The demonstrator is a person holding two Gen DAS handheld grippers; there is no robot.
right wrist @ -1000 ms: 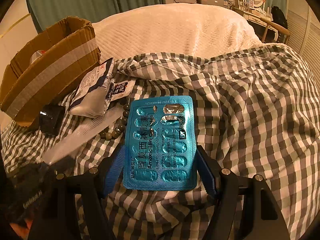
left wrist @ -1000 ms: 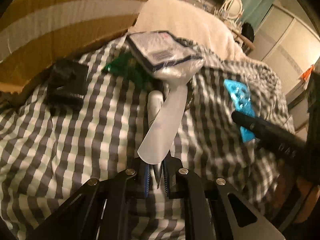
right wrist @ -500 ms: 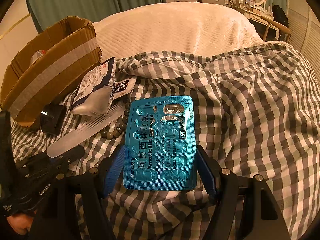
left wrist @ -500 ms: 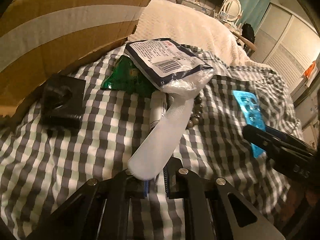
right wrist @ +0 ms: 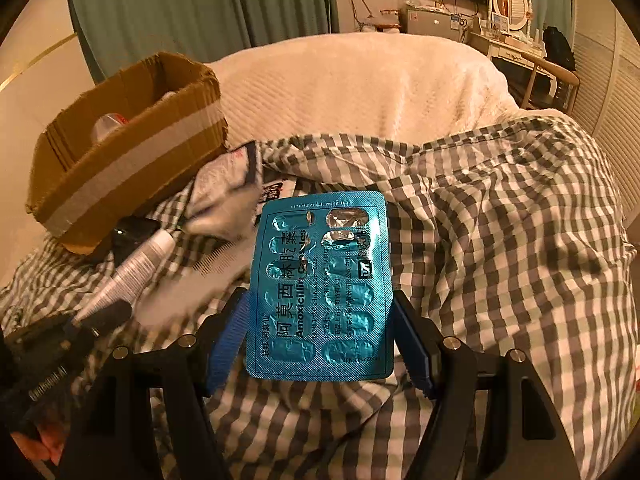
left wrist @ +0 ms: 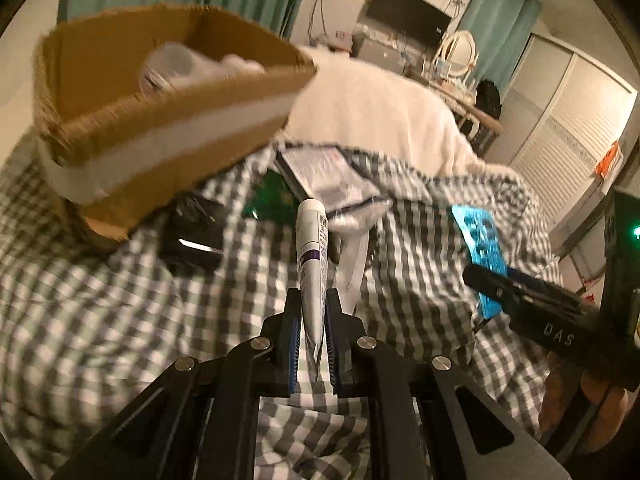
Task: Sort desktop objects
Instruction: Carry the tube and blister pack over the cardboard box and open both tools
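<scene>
On a bed covered by a checked quilt (right wrist: 500, 240), desktop items are being held and displayed as follows.

Left gripper (left wrist: 312, 320): a white tube (left wrist: 311, 248) is being pinched at its crimped tail between the blue-padded jaws, which are pressed together on it. The tube is being held raised above the quilt, cap end pointed away toward the cardboard box (left wrist: 160, 120). In the right wrist view the same tube (right wrist: 132, 264) is being shown slanting up from the left gripper (right wrist: 100, 312) toward the box (right wrist: 120, 160).

Right gripper (right wrist: 320, 336): a blue blister pack (right wrist: 320, 292) of capsules is being clamped by its side edges between the jaws, held flat and facing the camera, two pockets at its top right already burst. In the left wrist view the pack (left wrist: 480, 248) is being seen edge-on at the tip of the right gripper (left wrist: 486, 280).

Box: open-topped, banded with pale tape, being rested at the quilt's far left; pale, blurred contents are being shown inside.

Loose on the quilt, near the box: a black case (left wrist: 192, 232), a green packet (left wrist: 272, 196), a white-and-navy sachet (left wrist: 328, 176) and a pale comb (left wrist: 354, 264), partly hidden by the tube.

Beyond: a cream blanket (right wrist: 360, 92) is being draped over the bed's far end.
</scene>
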